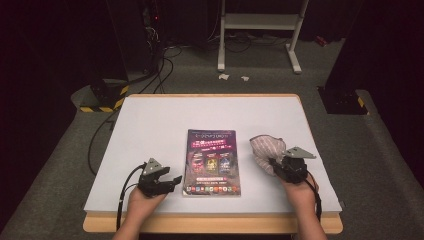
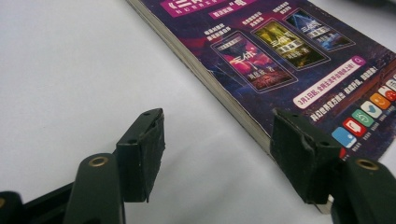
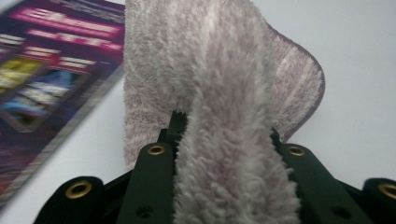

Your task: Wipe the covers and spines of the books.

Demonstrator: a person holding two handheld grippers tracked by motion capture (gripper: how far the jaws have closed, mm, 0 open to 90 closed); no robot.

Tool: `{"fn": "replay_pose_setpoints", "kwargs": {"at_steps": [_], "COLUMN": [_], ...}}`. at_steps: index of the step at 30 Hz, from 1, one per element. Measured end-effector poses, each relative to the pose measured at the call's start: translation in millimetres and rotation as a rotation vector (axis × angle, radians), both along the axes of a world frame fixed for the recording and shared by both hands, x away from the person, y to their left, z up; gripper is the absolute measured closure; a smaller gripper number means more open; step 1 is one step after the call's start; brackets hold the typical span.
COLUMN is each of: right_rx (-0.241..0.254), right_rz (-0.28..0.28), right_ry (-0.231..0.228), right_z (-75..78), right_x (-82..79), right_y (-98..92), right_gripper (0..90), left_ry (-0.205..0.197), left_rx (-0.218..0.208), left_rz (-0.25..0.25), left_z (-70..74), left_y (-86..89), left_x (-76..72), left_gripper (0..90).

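While the right tongs (image 1: pixel 274 162) have a fold of the fluffy pale-pink cloth (image 1: pixel 266 148) bunched tightly between their jaws, the wiping itself looks not yet begun, as the cloth hangs over bare table (image 1: pixel 150 120) and not over the book (image 1: pixel 211 162). Seen from the right gripper view, the cloth (image 3: pixel 219 93) rises up in a soft heap out of the jaws, with the book's purple cover (image 3: pixel 42 70) off to one side and apart from it. This book lies flat and closed near the middle of the table, closer to the near edge than the far one, and the cloth sits just beside its right edge, toward the table's right side. By the book's left edge, the left tongs (image 1: pixel 172 181) stand well open with nothing between them; in the left gripper view (image 2: pixel 219 149) one jaw rests at the book's near corner, the other over bare table, perhaps ready to steady it. My judgement: picking up the cloth is done; bringing it onto the cover and any wiping are left.
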State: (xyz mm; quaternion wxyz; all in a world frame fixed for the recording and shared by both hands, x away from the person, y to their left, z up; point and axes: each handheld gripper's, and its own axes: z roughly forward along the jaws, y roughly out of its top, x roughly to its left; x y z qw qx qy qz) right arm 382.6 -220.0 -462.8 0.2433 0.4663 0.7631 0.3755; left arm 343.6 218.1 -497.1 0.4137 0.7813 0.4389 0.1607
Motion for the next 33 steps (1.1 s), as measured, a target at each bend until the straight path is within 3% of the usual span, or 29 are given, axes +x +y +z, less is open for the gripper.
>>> {"fn": "replay_pose_setpoints", "kwargs": {"at_steps": [5,9,14,18,24,29,33], "right_rx": [0.018,0.021,-0.007,-0.039,-0.034,-0.042,-0.048], "right_rz": [0.093,0.183,0.293,0.345,0.392,0.445,0.474], "right_ry": [0.001,0.029,0.076,0.125,0.107,0.095,0.084], "right_z": [6.2,3.9,-5.2,-19.2,-23.2,-24.6,-26.2], "right_x": [-15.1,-23.0,-30.0,-30.6,-35.2,-38.8,-44.3], "right_y": [25.4,47.8,76.7,94.1,119.1,153.2,181.2], "right_gripper": [69.0,69.0,68.9,68.7,68.1,67.1,66.8], "left_ry": [-0.014,-0.010,-0.007,-0.006,-0.002,-0.008,-0.017], "left_rx": [0.003,-0.004,-0.010,-0.021,-0.034,-0.021,-0.016], "left_rz": [0.016,0.030,0.053,0.064,0.087,0.111,0.158], "left_z": [3.0,3.4,3.8,4.6,4.2,4.3,5.5], "left_y": [3.3,9.5,16.5,22.0,29.1,34.2,42.9], "left_x": [0.5,2.1,3.8,4.6,7.2,8.0,7.3], "left_gripper": [35.6,35.6,35.6,35.6,35.7,35.9,35.9]}}
